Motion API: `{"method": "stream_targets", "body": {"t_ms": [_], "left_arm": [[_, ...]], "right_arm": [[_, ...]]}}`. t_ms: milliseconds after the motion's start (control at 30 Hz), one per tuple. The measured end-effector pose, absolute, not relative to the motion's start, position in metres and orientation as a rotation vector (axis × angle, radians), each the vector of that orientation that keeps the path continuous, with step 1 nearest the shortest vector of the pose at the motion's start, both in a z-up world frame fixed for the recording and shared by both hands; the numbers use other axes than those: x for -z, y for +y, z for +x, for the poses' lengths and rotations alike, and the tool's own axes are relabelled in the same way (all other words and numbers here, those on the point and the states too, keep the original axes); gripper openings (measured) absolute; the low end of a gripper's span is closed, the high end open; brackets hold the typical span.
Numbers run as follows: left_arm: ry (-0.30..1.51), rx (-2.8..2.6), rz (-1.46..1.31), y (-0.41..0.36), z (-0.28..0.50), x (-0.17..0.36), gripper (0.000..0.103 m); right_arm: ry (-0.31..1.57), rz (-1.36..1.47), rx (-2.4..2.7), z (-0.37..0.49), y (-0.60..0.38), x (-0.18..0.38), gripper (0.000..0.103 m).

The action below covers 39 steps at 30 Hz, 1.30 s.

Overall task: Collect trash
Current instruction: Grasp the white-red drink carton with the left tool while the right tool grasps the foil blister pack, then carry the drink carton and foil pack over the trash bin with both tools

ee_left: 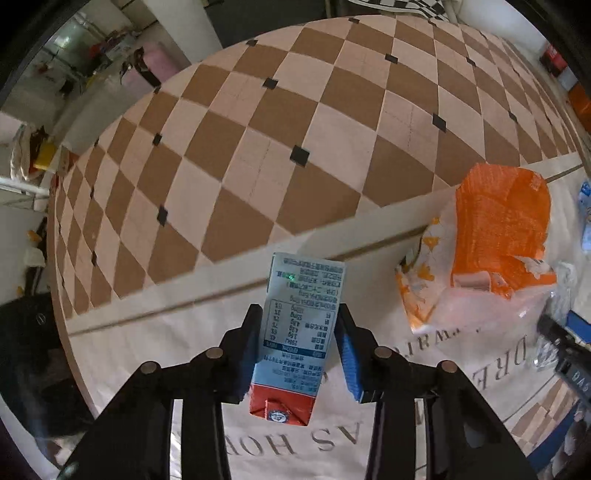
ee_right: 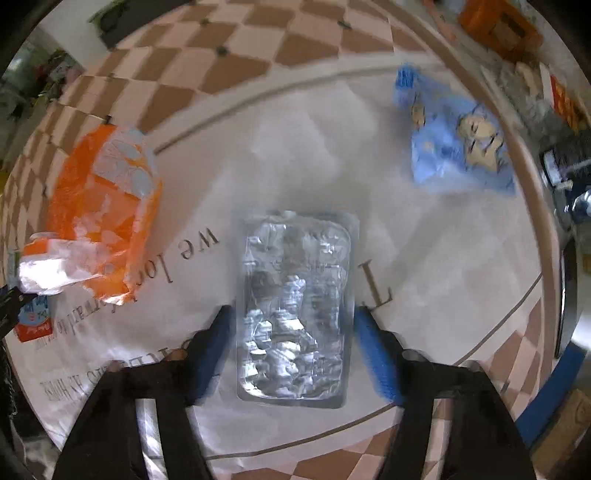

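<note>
My left gripper (ee_left: 299, 321) is shut on a small blue and red drink carton (ee_left: 295, 332), held above the white printed tablecloth (ee_left: 147, 350). An orange plastic bag (ee_left: 495, 236) lies to the carton's right and also shows in the right wrist view (ee_right: 99, 206). My right gripper (ee_right: 291, 332) is open, its fingers on either side of a clear blister pack with silver foil (ee_right: 293, 306) that lies flat on the cloth. A blue snack wrapper (ee_right: 454, 140) lies at the far right of the cloth.
The round table edge (ee_right: 532, 177) curves around the right. Beyond it is a brown and cream chequered floor (ee_left: 295, 110). Boxes and clutter (ee_right: 498, 26) stand at the far right. The other gripper's tip (ee_left: 561, 339) shows at the right edge.
</note>
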<state>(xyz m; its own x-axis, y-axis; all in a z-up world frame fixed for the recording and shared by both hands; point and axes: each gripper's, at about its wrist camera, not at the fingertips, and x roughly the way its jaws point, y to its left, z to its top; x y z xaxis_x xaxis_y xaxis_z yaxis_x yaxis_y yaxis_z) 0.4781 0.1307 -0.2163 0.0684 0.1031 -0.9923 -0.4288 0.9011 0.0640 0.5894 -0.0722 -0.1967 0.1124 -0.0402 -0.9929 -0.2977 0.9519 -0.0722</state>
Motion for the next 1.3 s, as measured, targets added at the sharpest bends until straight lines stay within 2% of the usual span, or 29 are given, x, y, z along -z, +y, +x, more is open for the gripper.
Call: {"method": "stream_targets", "body": {"t_ms": [167,433,567,900,1100,1300], "left_arm": [[1.423,-0.481,-0.304,0.118,0.443,0.204,0.031],[1.296,-0.548,-0.353,0.081,0.368,0.152,0.030],[1.229,-0.555,-0.391,0.068,0.338,0.124,0.030],[1.077,-0.527,-0.417,0.033,0.186,0.080,0.030],[1.072,-0.474,-0.447,0.001,0.083,0.086,0.029],[1.156,-0.433,-0.557,-0.022,0.013,0.131,0.029]], "right_arm": [[1.449,-0.264,-0.249,0.582,-0.071,0.190,0.066],[1.377,-0.289,-0.390,0.544,-0.070,0.151,0.066],[1.338,-0.284,-0.464,0.498,-0.079,0.128,0.066],[1.244,-0.202,-0.597,0.347,-0.122,0.081,0.066],[1.274,-0.136,-0.587,0.223,-0.159,0.077,0.066],[1.376,-0.151,-0.566,0.136,-0.193,0.115,0.066]]}}
